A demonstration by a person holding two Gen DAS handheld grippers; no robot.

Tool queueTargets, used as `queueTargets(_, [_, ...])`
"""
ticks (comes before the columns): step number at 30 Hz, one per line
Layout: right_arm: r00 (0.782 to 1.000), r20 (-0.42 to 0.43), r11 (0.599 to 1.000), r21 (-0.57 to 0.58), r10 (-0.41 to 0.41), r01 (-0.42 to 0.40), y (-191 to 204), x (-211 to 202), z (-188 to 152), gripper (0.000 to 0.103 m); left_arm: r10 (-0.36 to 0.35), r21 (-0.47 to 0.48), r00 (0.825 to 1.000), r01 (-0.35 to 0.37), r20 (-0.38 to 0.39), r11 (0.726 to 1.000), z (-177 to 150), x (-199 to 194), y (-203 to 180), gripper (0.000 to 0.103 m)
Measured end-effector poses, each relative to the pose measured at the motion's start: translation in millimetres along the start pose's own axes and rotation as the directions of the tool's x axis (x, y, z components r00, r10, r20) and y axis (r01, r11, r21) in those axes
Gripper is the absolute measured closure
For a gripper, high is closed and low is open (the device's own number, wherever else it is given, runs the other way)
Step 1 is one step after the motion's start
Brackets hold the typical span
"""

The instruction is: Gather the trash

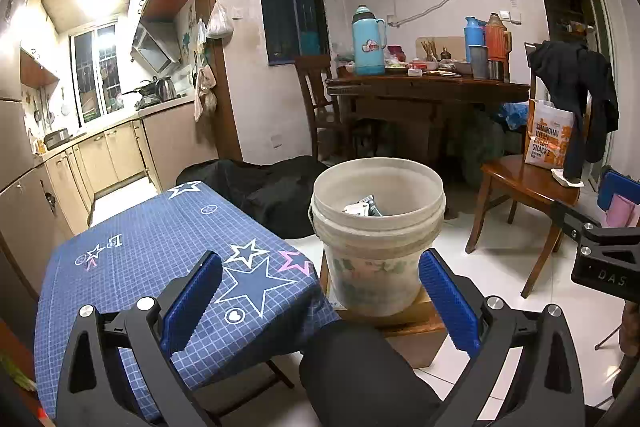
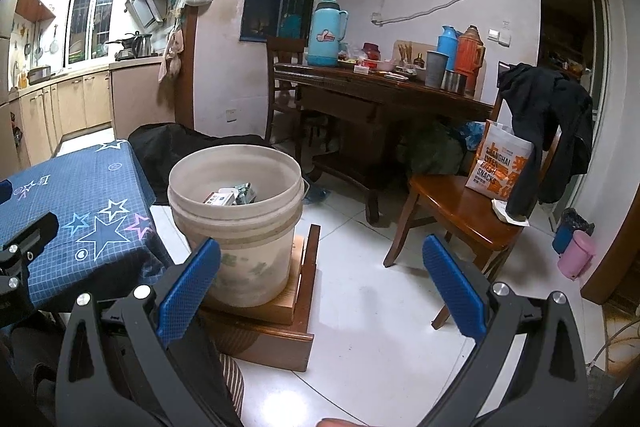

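Observation:
A cream plastic bucket (image 1: 378, 223) stands on a low wooden stool (image 1: 404, 323) on the floor, right of a small table with a blue star-pattern cloth (image 1: 160, 259). Trash pieces (image 1: 362, 207) lie inside the bucket. My left gripper (image 1: 320, 287) is open and empty, held in front of the table's right edge and the bucket. In the right wrist view the bucket (image 2: 236, 223) with the trash (image 2: 232, 195) is left of centre. My right gripper (image 2: 320, 279) is open and empty, to the right of the bucket above the floor.
A wooden chair (image 2: 460, 211) with a black jacket and an orange snack bag (image 2: 496, 163) stands to the right. A dark dining table (image 2: 384, 95) with thermos flasks is behind. A black bag (image 1: 272, 187) lies on the floor. A pink bin (image 2: 576, 255) is far right.

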State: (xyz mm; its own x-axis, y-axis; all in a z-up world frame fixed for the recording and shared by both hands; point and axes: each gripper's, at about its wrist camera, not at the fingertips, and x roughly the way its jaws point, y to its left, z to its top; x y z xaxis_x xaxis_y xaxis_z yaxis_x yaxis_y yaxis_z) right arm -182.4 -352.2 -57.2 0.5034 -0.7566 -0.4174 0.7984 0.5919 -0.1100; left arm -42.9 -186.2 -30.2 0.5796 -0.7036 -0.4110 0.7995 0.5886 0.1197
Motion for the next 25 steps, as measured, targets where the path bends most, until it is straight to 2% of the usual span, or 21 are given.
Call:
queueTargets(8, [1.000,-0.003,1.000,0.008,0.006,-0.006,-3,2,0,0.005,-0.048,-0.006,0.999,0.048,-0.004,0.999,-3,3,-5,0.005])
queueTargets(16, [1.000,-0.003,1.000,0.022,0.004,-0.004,-5,5,-1,0.005,-0.046,0.012,0.999,0.047,-0.028,0.999,-6,8,-11,0.005])
queueTargets(20, [1.000,-0.004,1.000,0.023,0.006,-0.006,-5,5,-1,0.005,0.002,0.072,0.998,0.003,-0.066,0.997,-7,16,-21,0.005])
queueTargets(25, [1.000,-0.004,1.000,0.022,0.006,-0.006,-5,6,-1,0.005,0.028,0.083,0.995,-0.020,-0.093,0.996,-10,22,-19,0.005])
